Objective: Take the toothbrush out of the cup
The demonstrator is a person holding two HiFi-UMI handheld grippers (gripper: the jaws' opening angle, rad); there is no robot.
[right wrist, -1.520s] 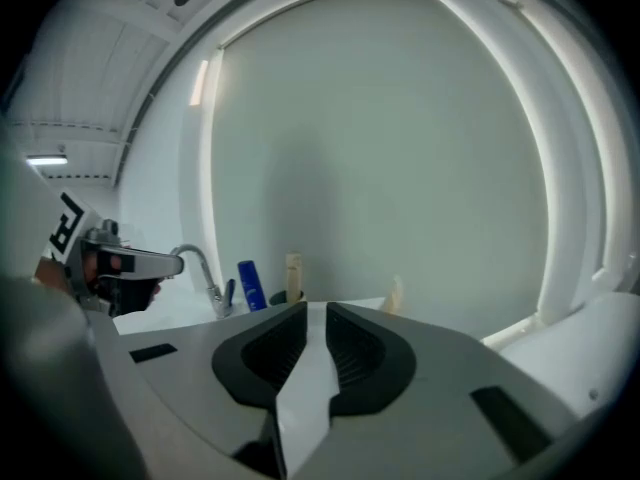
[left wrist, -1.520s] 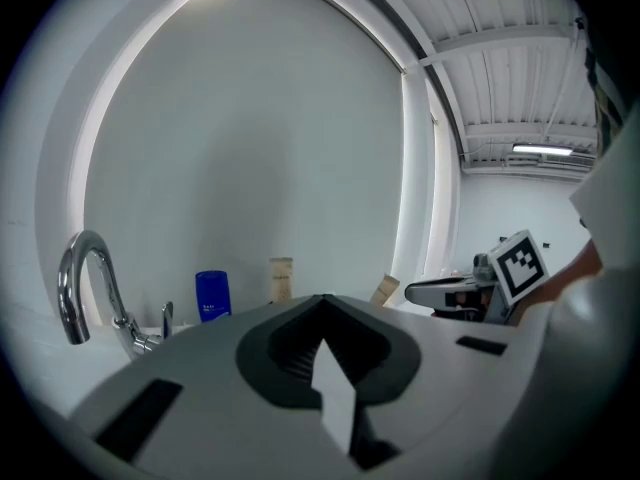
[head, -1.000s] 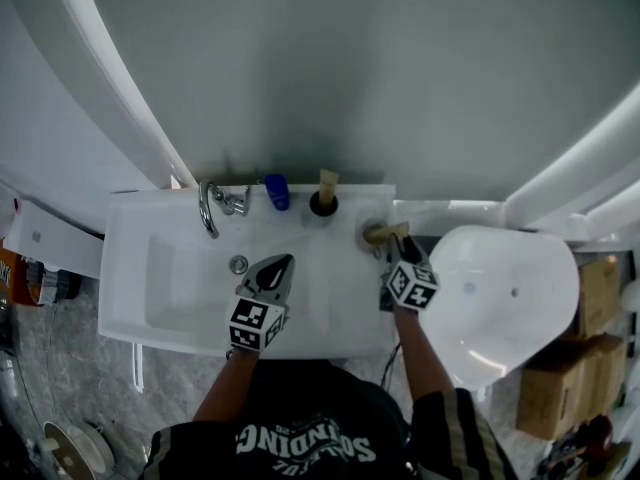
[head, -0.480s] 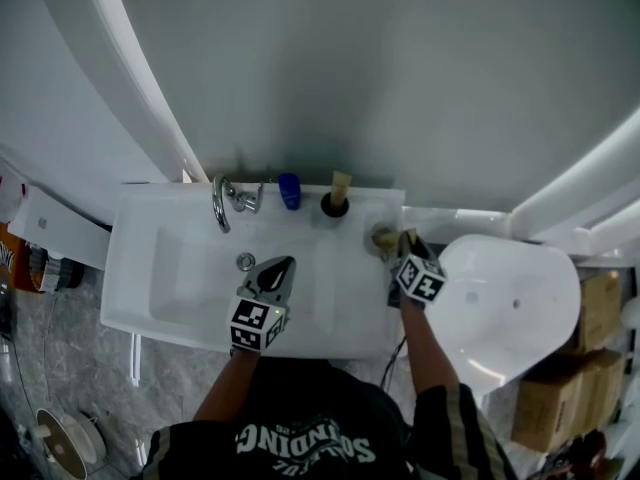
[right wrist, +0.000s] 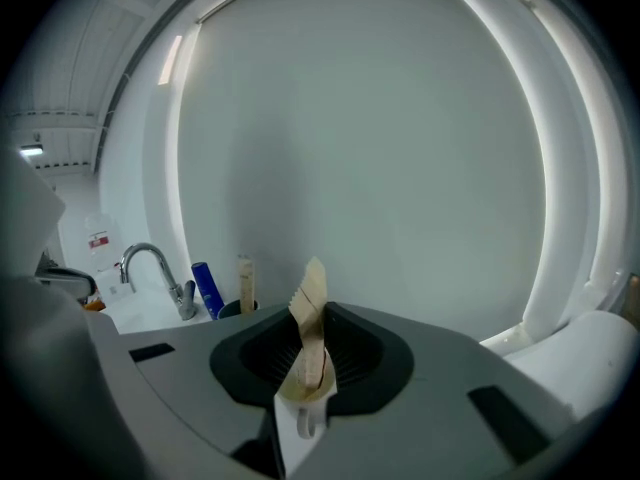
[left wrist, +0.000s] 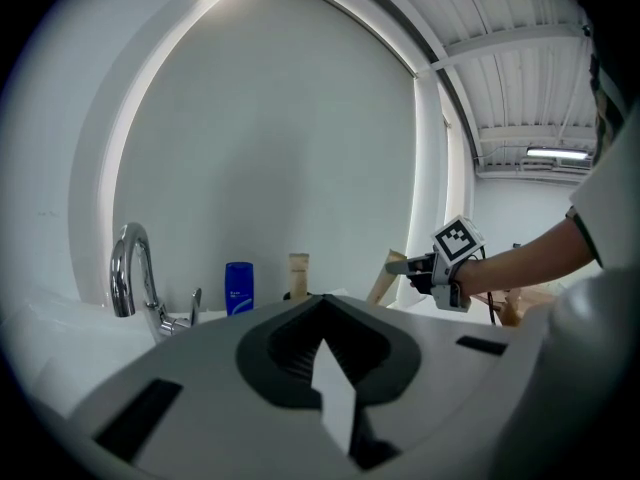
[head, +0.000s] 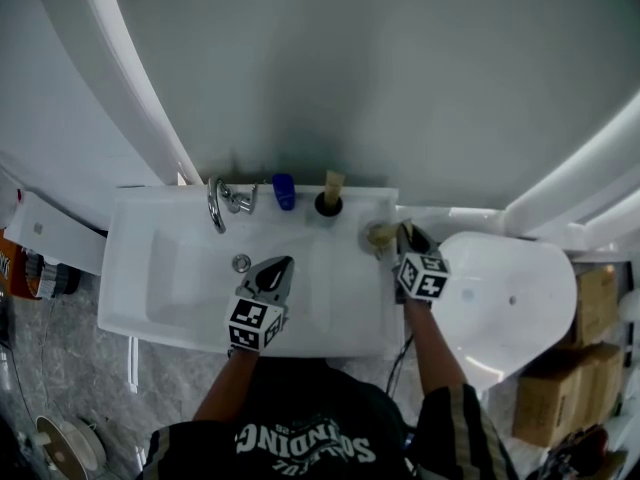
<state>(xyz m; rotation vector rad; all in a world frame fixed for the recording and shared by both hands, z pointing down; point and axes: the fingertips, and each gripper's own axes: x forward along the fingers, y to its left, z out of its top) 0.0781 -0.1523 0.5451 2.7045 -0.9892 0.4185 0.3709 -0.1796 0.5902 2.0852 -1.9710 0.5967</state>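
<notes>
Where the head view looks down on the white sink (head: 180, 288), the left gripper (head: 275, 270) hovers over the basin at lower centre, and the right gripper (head: 403, 236) sits at the small cup (head: 376, 235) on the sink's right end, just right of centre. From the left gripper view, its own jaws stand slightly apart with nothing between them (only white shows through the gap); the tan toothbrush (left wrist: 383, 280) leans in the other gripper's tips at centre right, its lower end hidden. Through the right gripper view, the jaws are closing, pads pressed on the toothbrush, which rises tilted between them at lower centre; a tap (right wrist: 182, 298) and a blue bottle (right wrist: 205, 290) stand at lower left
</notes>
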